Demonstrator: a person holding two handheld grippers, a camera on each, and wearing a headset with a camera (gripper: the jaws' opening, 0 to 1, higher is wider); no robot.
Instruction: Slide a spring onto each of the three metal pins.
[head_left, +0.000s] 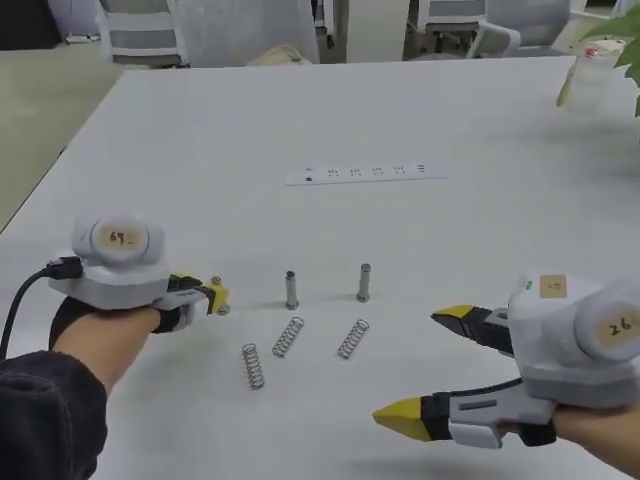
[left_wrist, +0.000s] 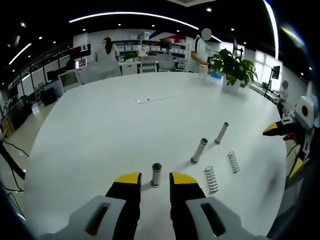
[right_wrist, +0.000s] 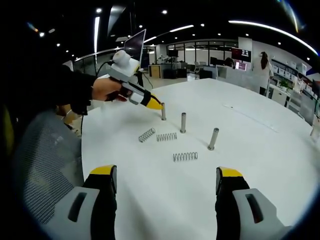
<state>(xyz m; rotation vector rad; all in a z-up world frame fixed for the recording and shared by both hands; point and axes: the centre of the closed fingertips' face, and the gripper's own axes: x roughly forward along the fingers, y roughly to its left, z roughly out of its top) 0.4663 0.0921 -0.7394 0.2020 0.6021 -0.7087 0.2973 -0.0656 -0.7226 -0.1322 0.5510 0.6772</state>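
Three metal pins stand upright in a row on the white table (head_left: 450, 130): left pin (head_left: 217, 292), middle pin (head_left: 291, 290), right pin (head_left: 364, 283). Three loose springs lie in front of them (head_left: 253, 365), (head_left: 288, 336), (head_left: 353, 339). My left gripper (head_left: 214, 298) is low at the left pin. In the left gripper view that pin (left_wrist: 156, 175) stands between the yellow fingertips (left_wrist: 127, 179) with a gap on each side, so the left gripper (left_wrist: 155, 179) is open. My right gripper (head_left: 425, 367) hovers open and holds nothing, to the right of the springs (right_wrist: 185, 156).
A white power strip (head_left: 365, 174) lies flat mid-table behind the pins. A clear plastic cup (head_left: 588, 72) and plant leaves sit at the far right corner. Office chairs (head_left: 140, 35) line the far edge. A mesh chair (right_wrist: 42, 165) stands beside the near table edge.
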